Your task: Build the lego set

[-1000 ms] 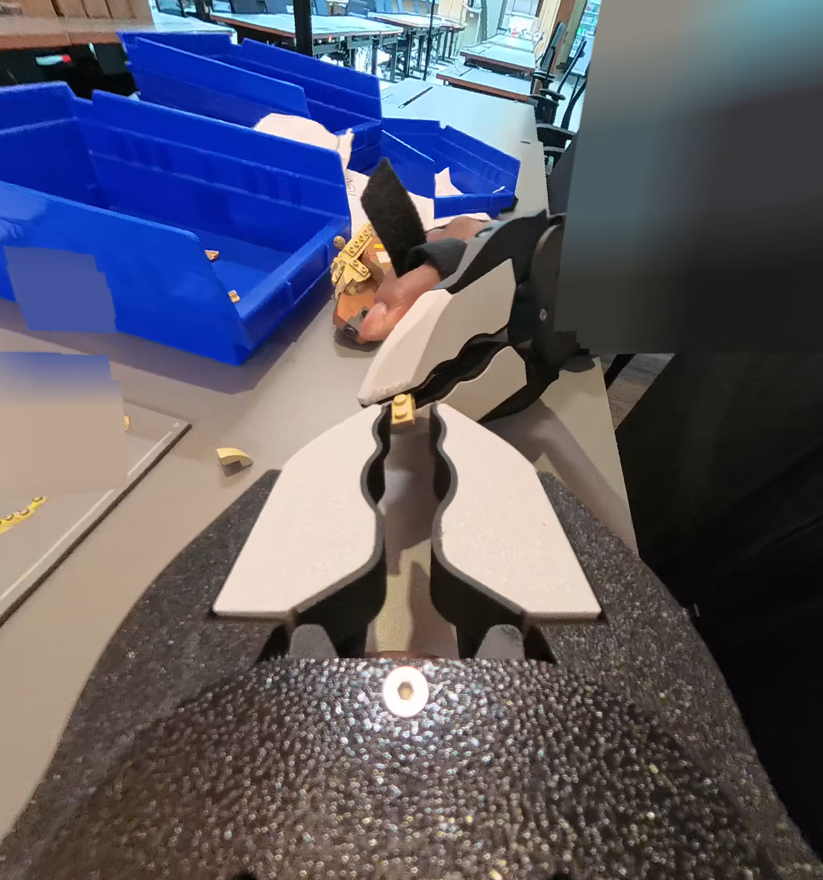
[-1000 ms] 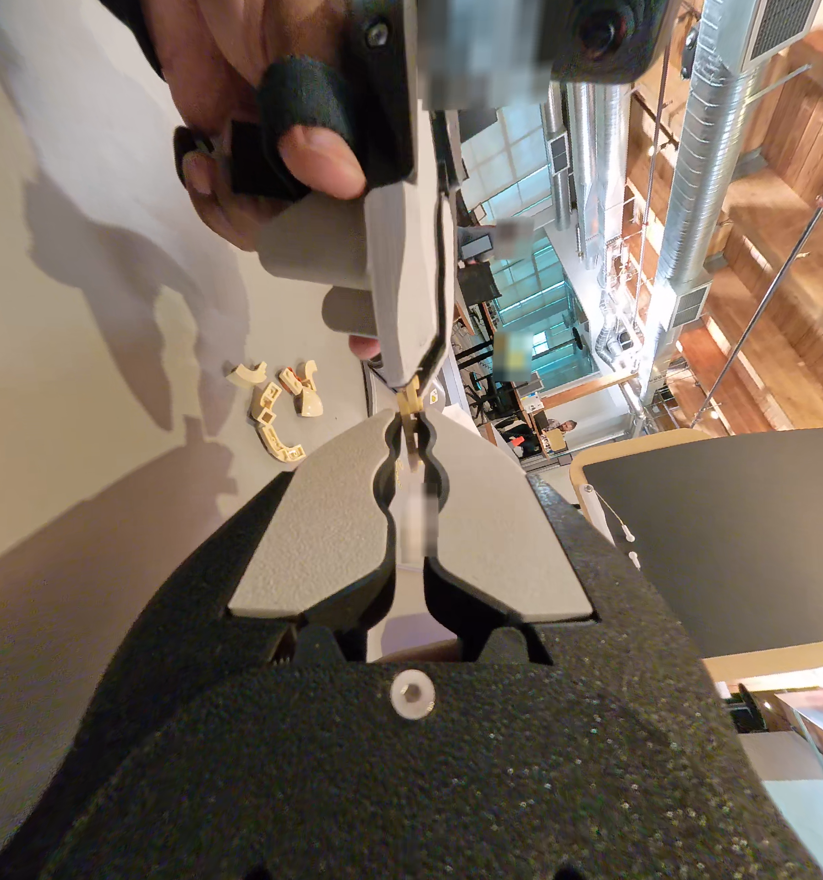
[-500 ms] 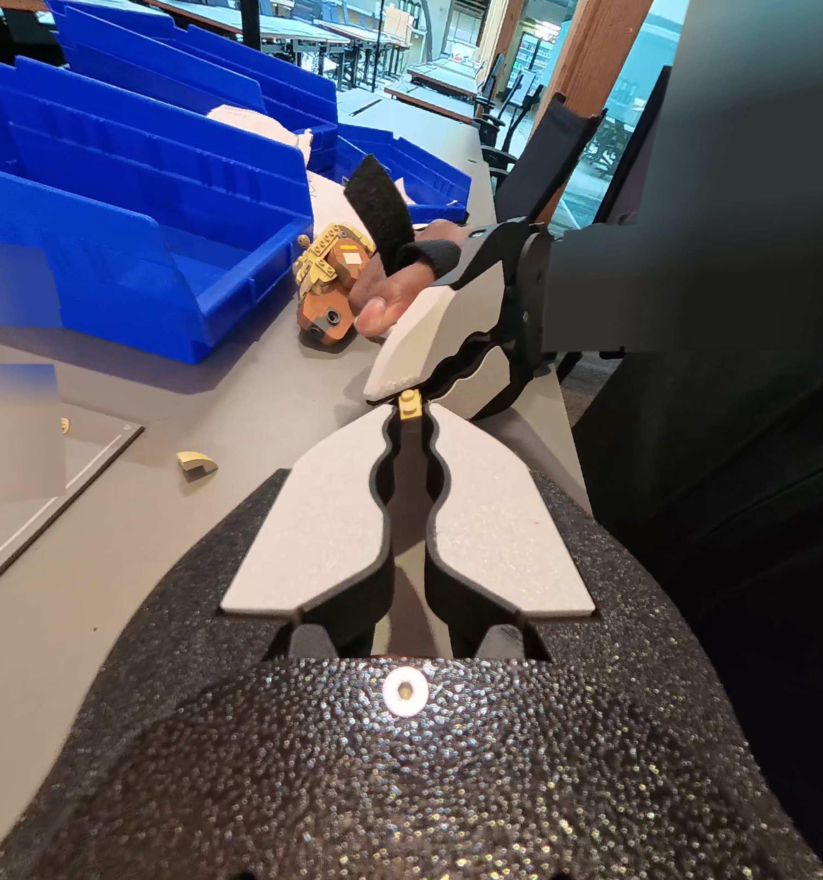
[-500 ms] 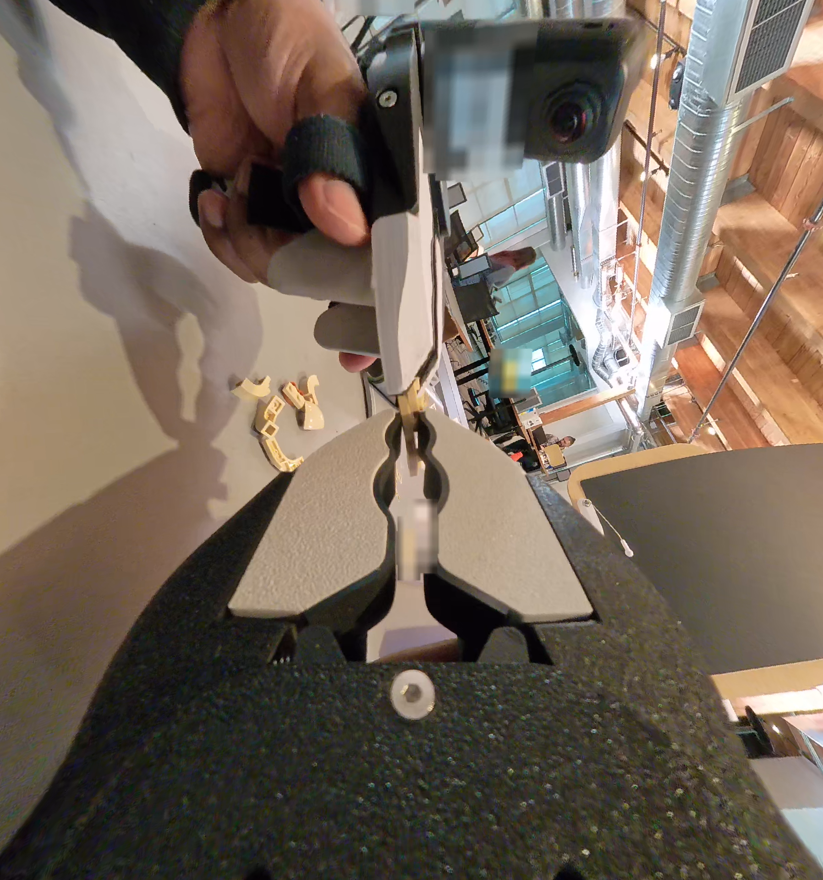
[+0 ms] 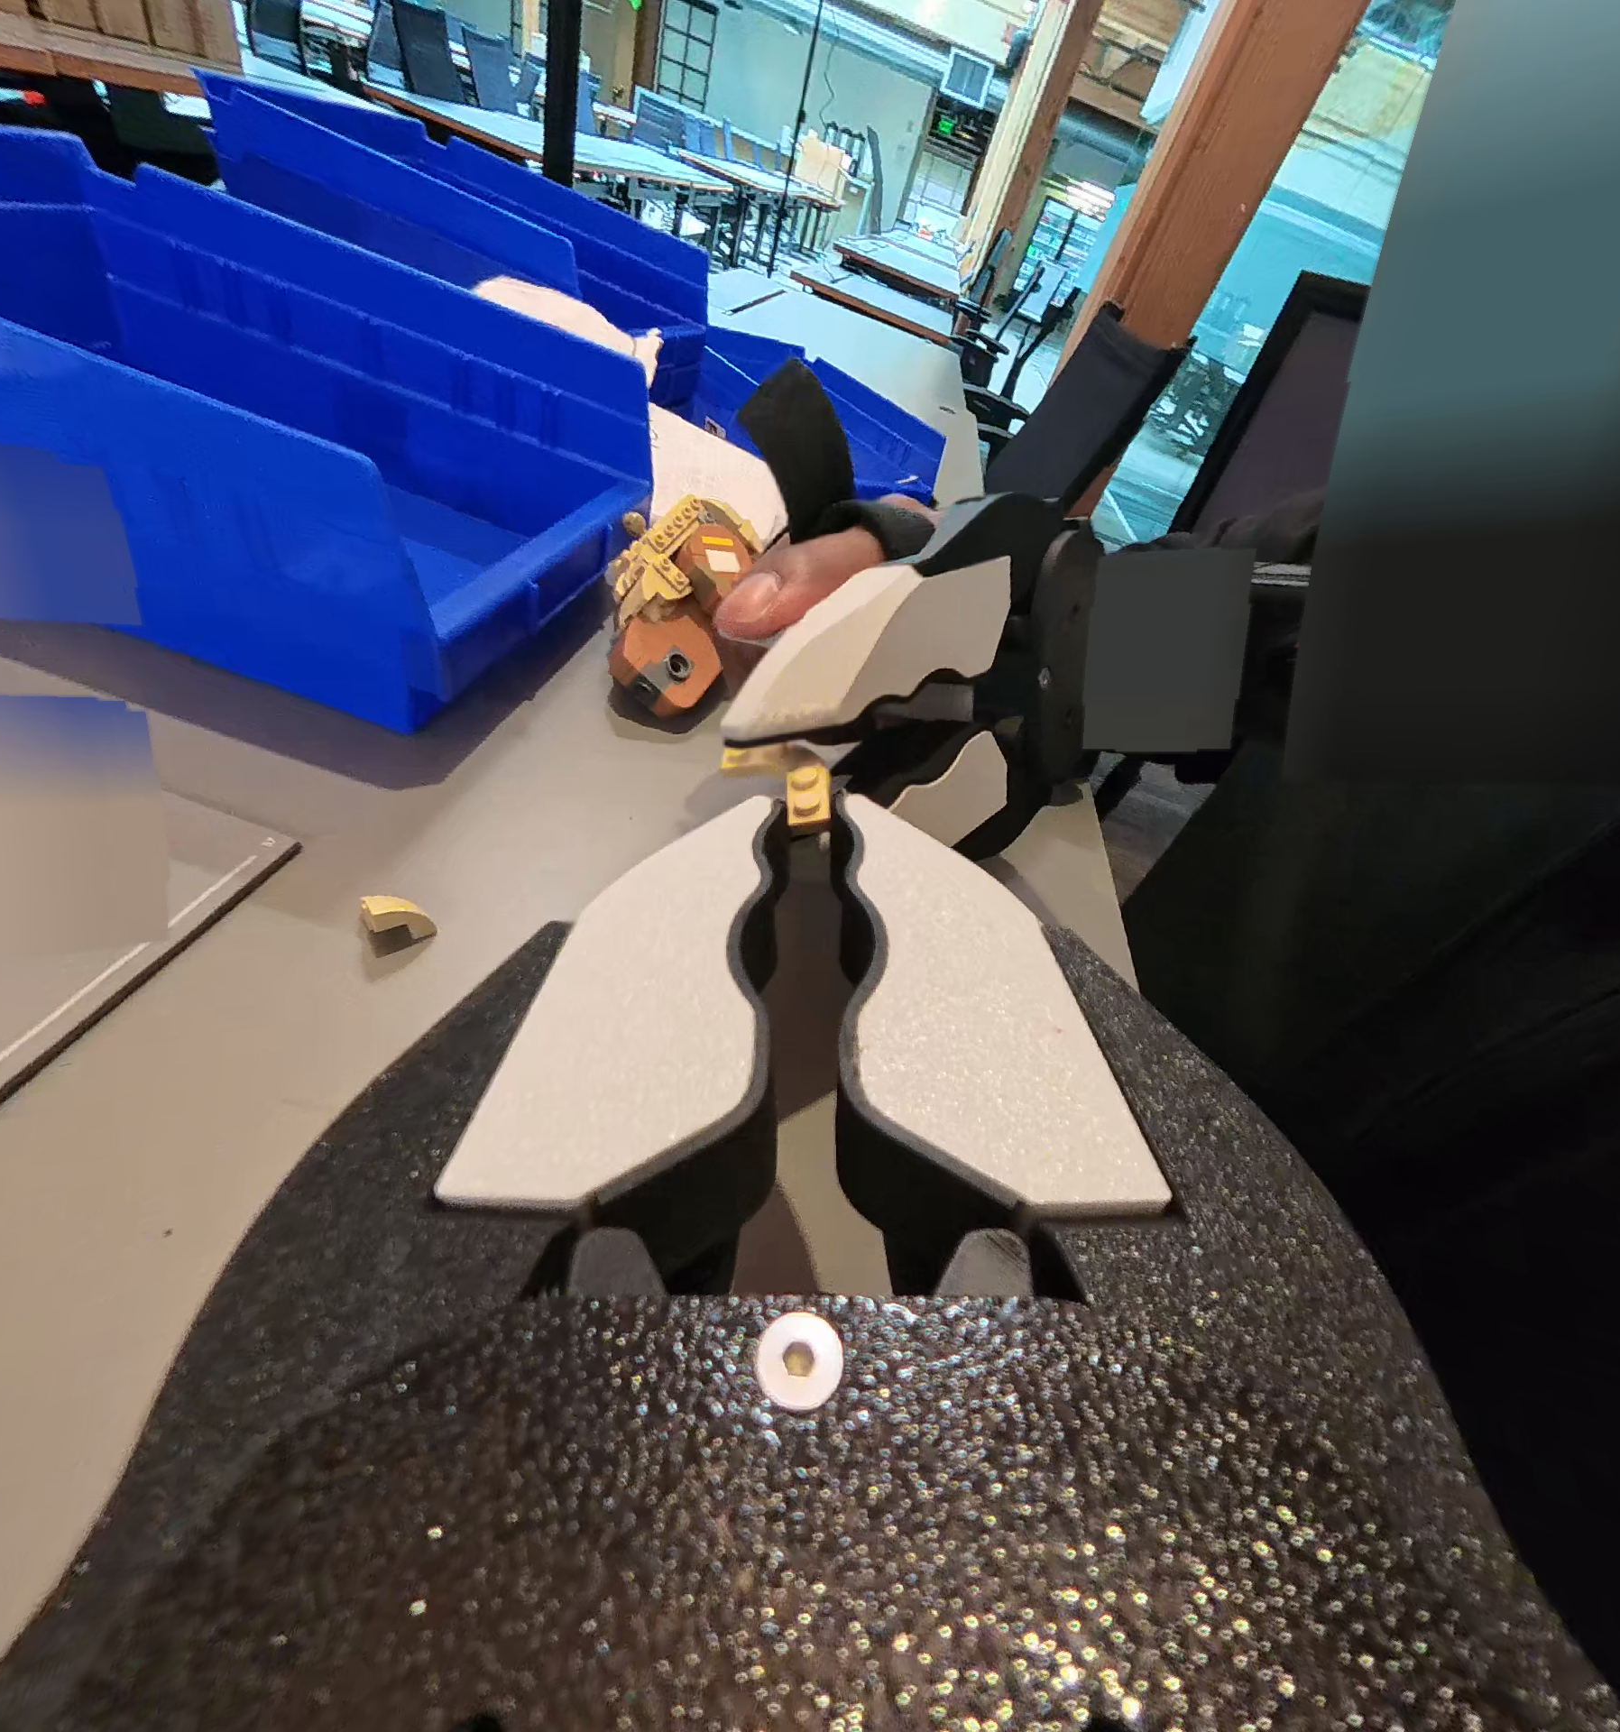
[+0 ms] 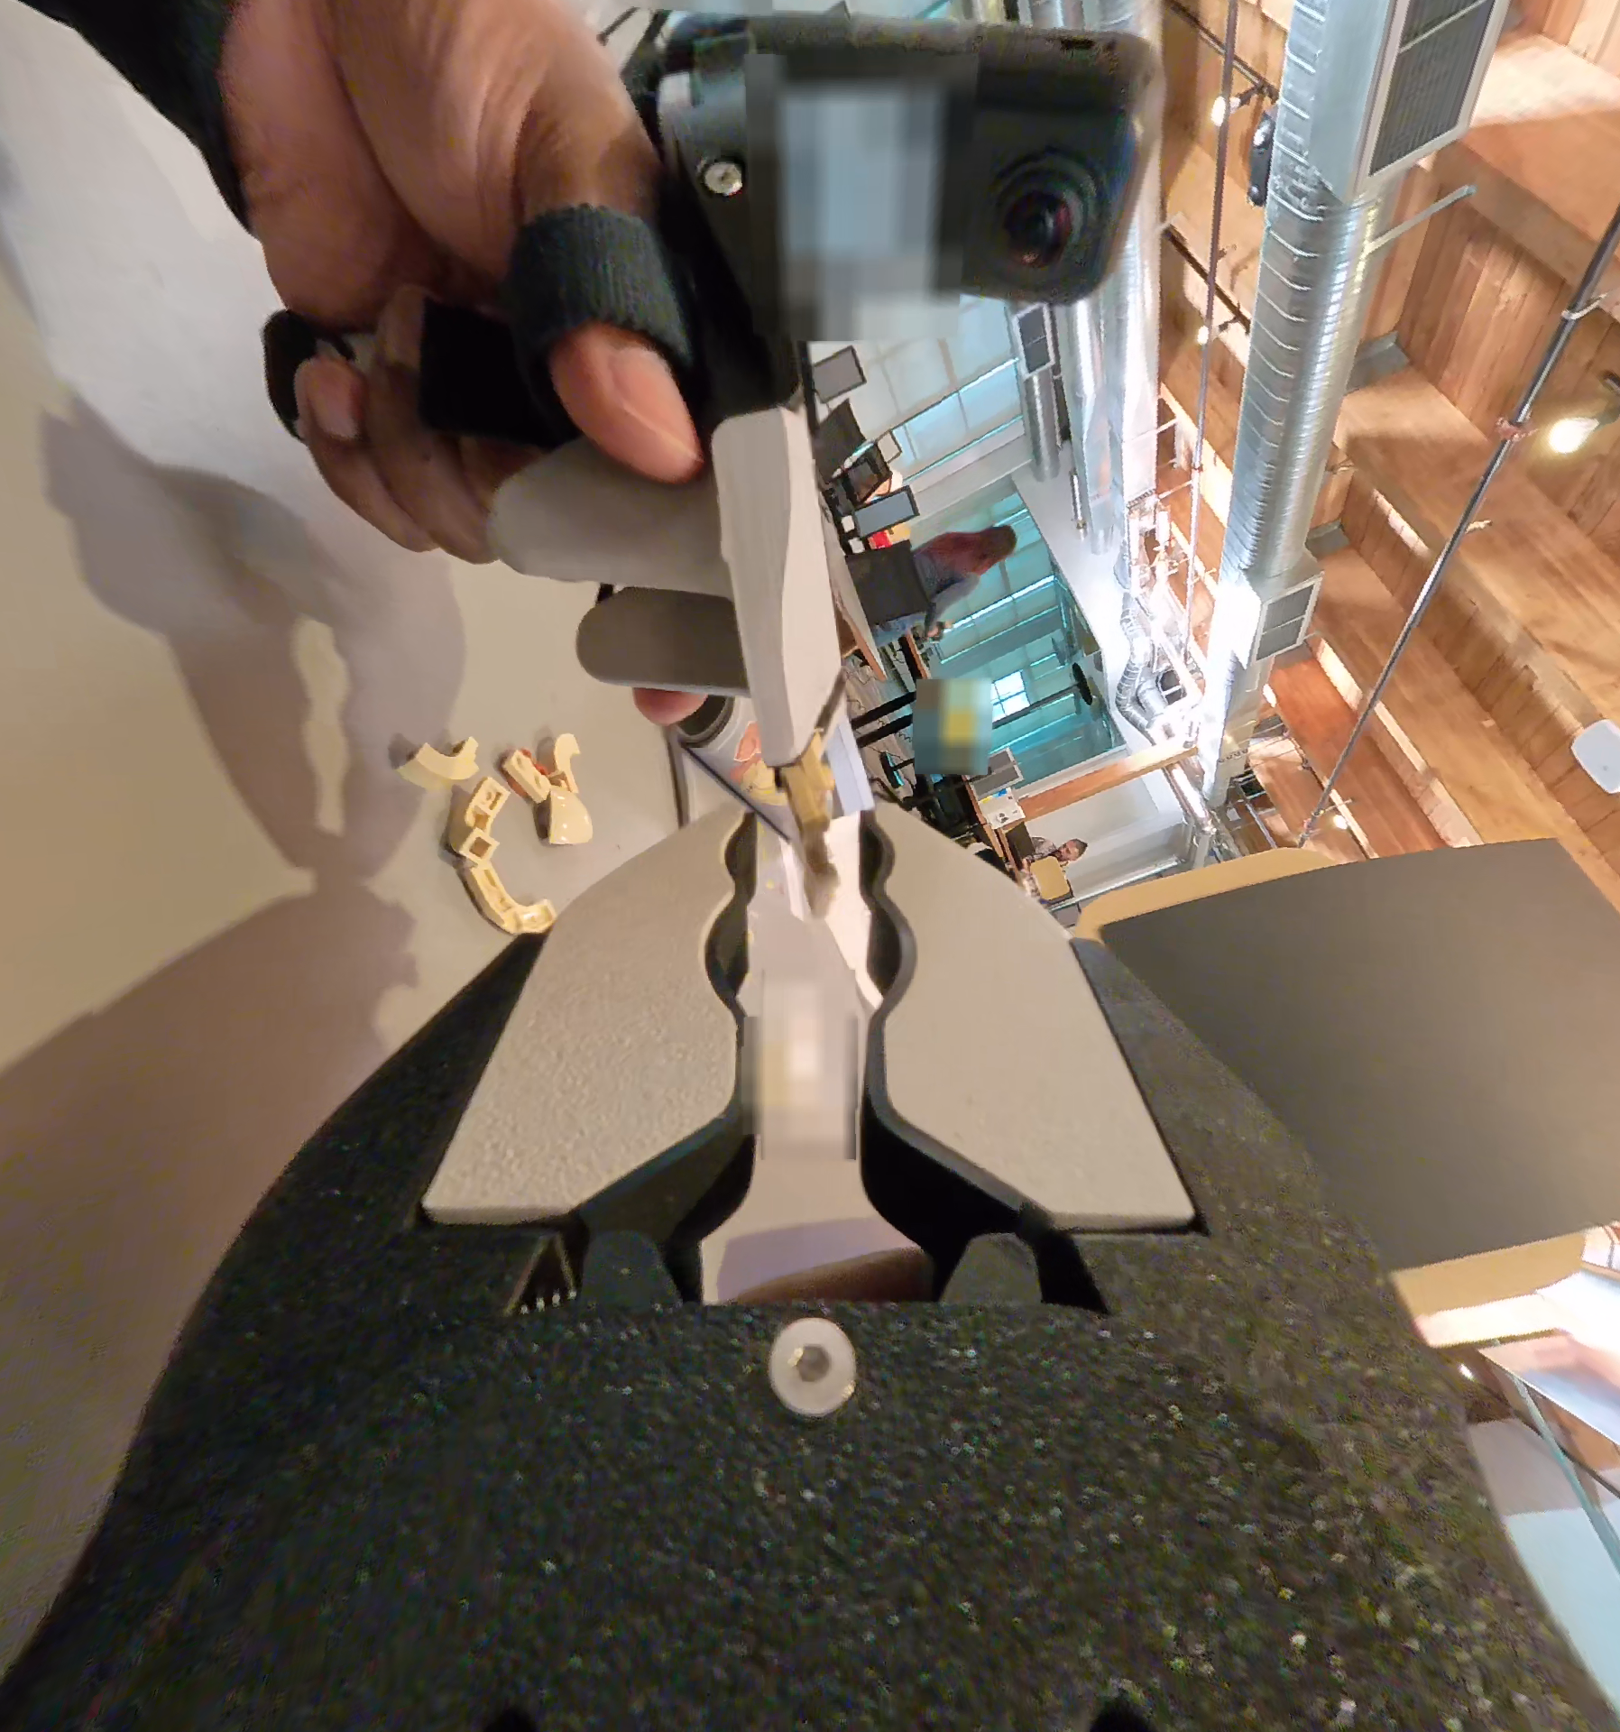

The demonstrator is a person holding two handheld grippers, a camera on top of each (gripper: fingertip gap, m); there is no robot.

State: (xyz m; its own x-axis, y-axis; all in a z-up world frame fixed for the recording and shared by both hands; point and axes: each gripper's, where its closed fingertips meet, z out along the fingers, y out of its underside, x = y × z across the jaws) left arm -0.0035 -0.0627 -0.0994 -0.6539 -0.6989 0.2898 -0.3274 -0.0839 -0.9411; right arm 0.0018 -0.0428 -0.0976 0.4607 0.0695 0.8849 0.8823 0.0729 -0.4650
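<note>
The left claw (image 6: 799,750) pinches a tan brick (image 6: 811,792) between the right claw's (image 6: 806,843) parted fingers.

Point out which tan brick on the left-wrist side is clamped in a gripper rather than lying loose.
The studded tan plate, pinched between the left gripper fingertips. The curved tan brick lies loose on the grey table.

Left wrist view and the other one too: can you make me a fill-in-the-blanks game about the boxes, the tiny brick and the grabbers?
1. The big storage bins on the table are coloured ____.
2. The left gripper pinches a small tan brick with ____ studs on top.
3. The right gripper has its fingers ____, not shut, with a gap on each side of the brick.

Missing words: blue; two; open.
</note>
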